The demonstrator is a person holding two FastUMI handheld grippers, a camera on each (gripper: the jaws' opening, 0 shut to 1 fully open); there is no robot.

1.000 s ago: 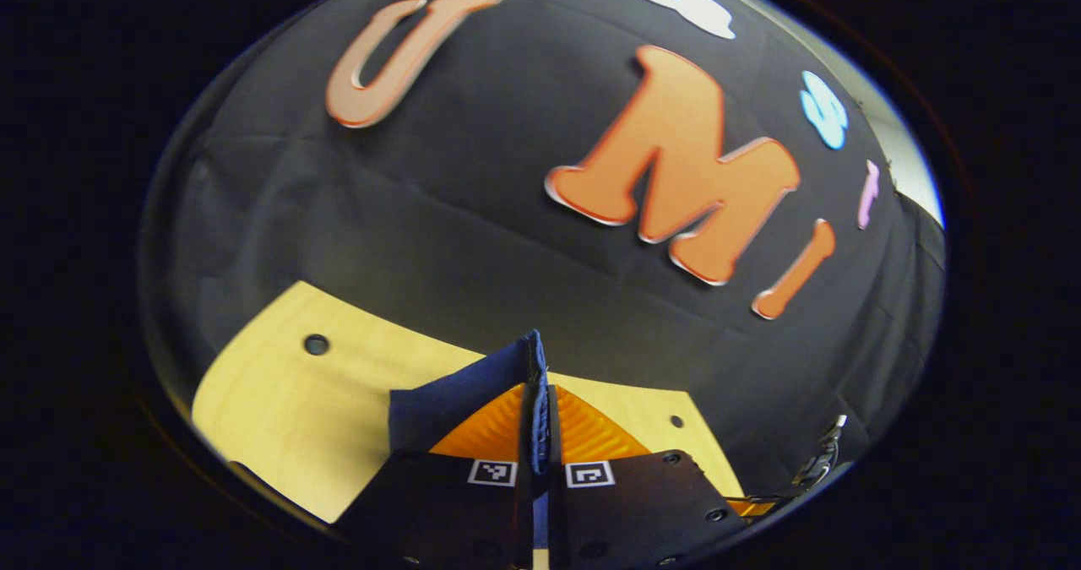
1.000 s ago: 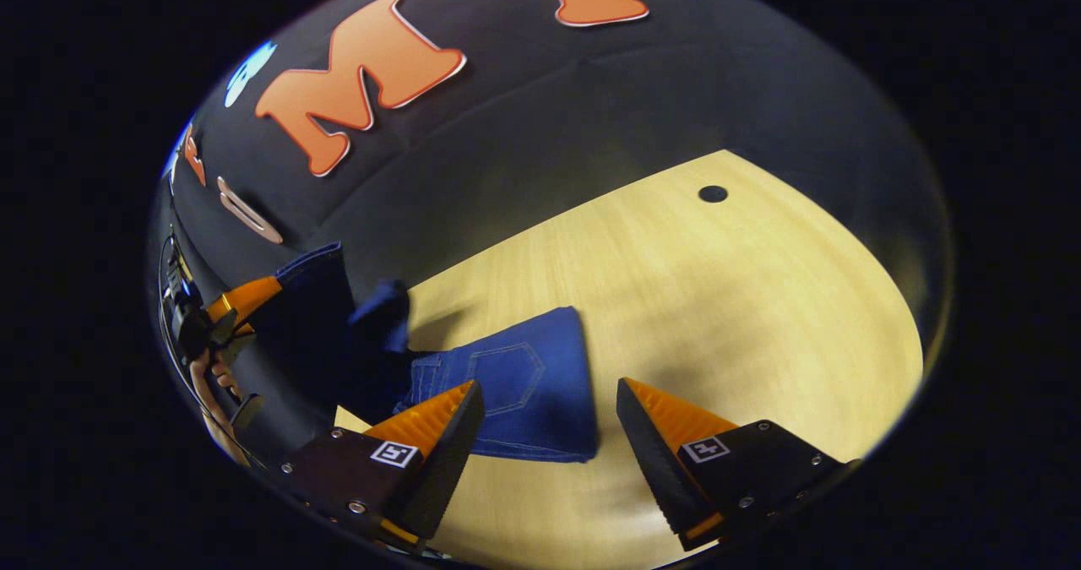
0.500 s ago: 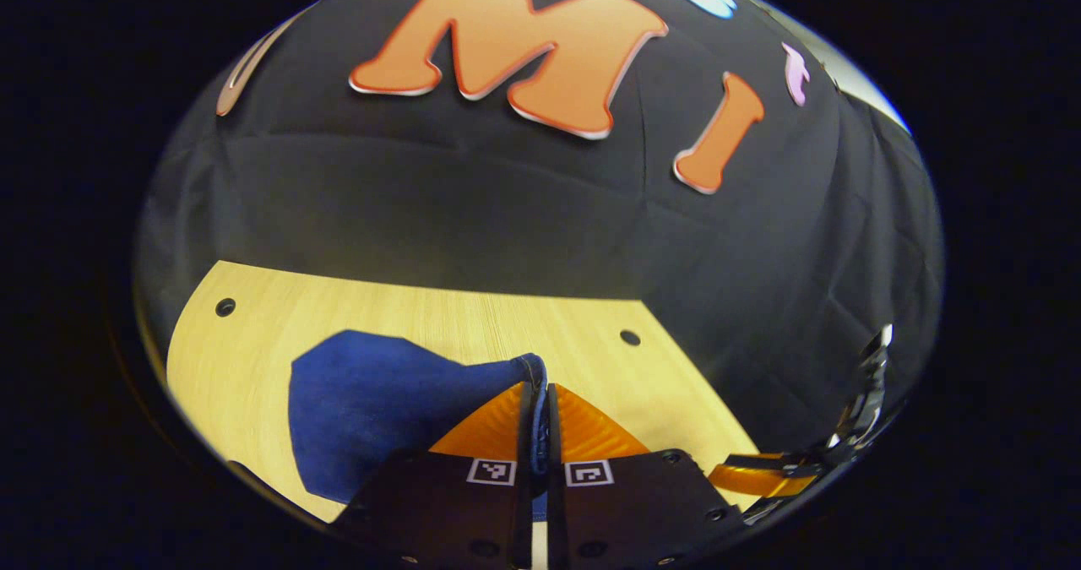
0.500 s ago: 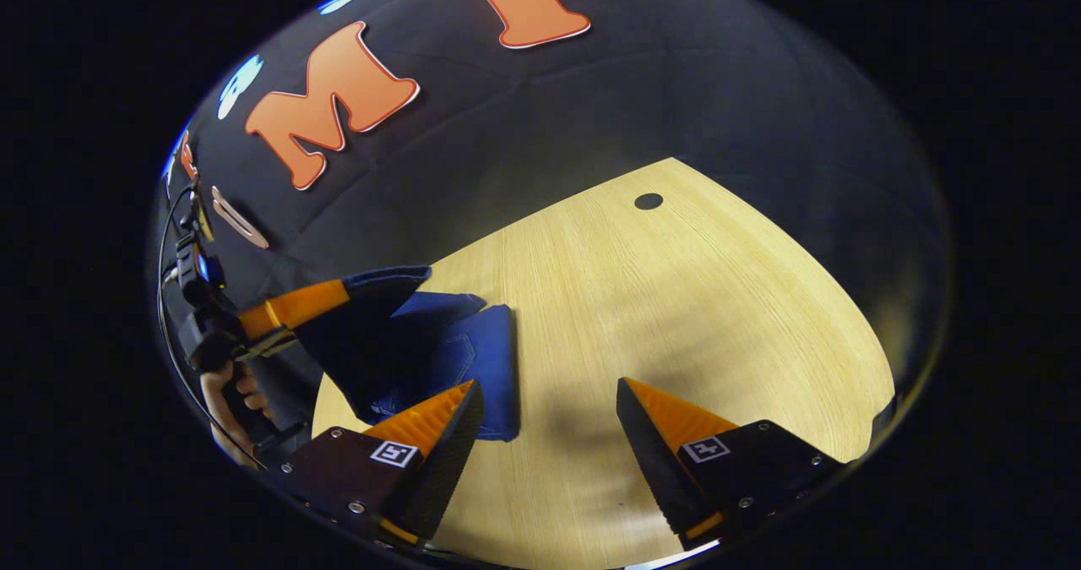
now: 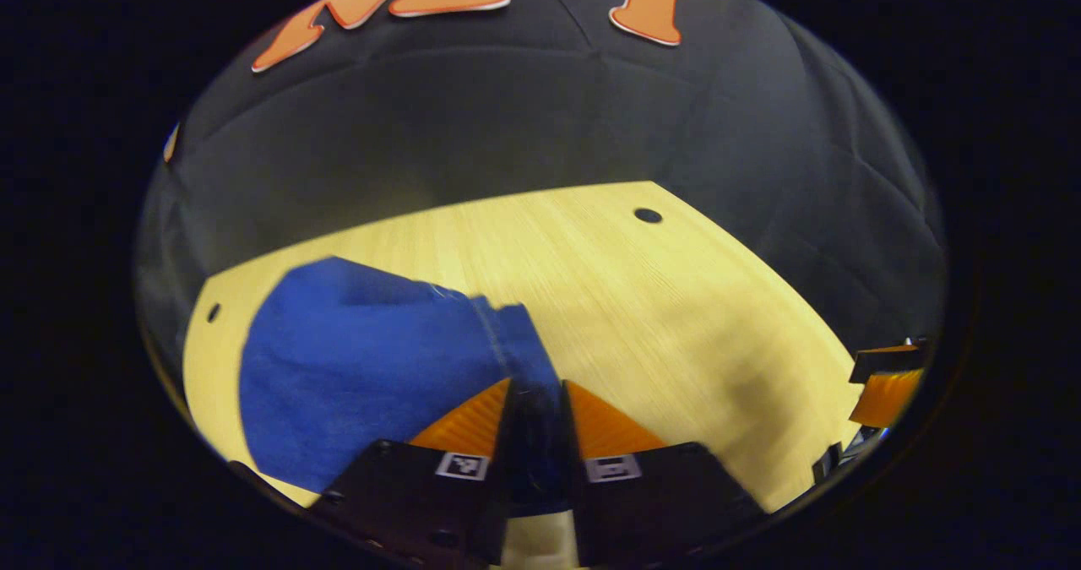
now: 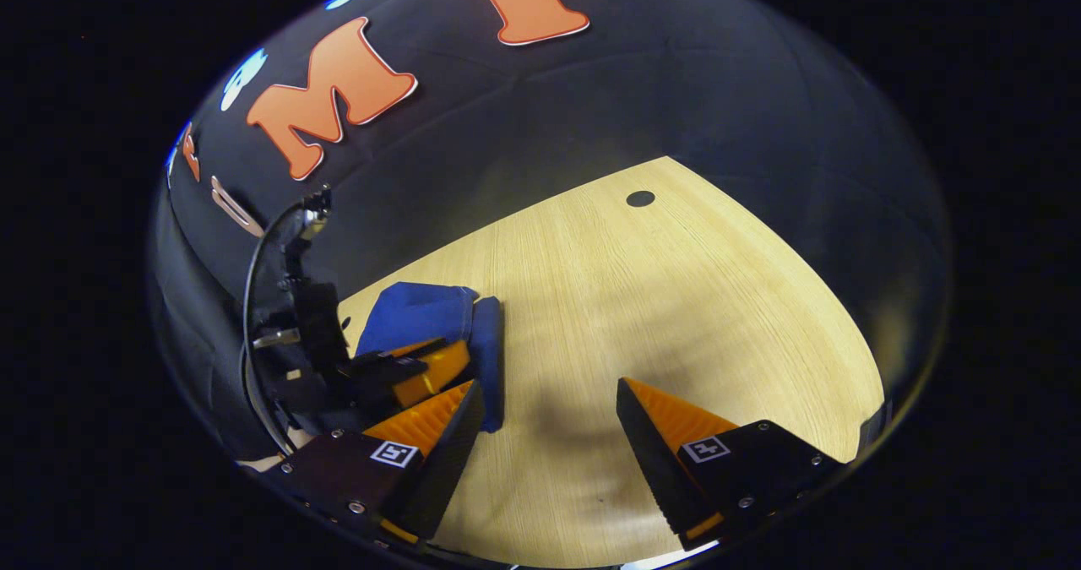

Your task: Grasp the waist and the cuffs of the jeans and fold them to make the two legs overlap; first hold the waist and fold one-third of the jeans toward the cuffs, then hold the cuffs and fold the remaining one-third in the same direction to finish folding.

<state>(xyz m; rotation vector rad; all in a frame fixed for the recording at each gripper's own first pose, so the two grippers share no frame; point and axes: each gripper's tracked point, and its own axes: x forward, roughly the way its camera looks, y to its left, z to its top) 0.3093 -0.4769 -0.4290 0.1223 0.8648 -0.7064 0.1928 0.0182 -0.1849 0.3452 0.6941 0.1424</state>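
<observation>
Left gripper (image 5: 538, 401): at the bottom centre of the left gripper view we see our two fingers drawn close together, with only a narrow dark gap between them. A strip of dark cloth runs down that gap, so we read both fingers as pressing on the jeans' edge, though the picture is blurred there.
Left gripper, from the other side (image 6: 439, 366): in the right gripper view it sits at the lower left of the frame, low over the folded cloth, with a black body and cable rising behind it.
Right gripper (image 6: 549, 405): at the bottom of the right gripper view we see our fingers spread wide apart, bare wood between them, nothing held. Its left finger lies just beside the jeans' near edge; we cannot tell whether they touch.
Right gripper, far off (image 5: 882, 380): one finger shows at the right edge of the left gripper view.
Jeans (image 5: 355, 359): a blue folded bundle lying on the table, at the lower left of the left gripper view, its right edge running into our closed fingers. In the right gripper view the jeans (image 6: 422, 317) lie left of centre, near the table's left edge.
Table (image 6: 676, 300): light wood, with a small dark hole (image 6: 640, 198) toward the upper right.
</observation>
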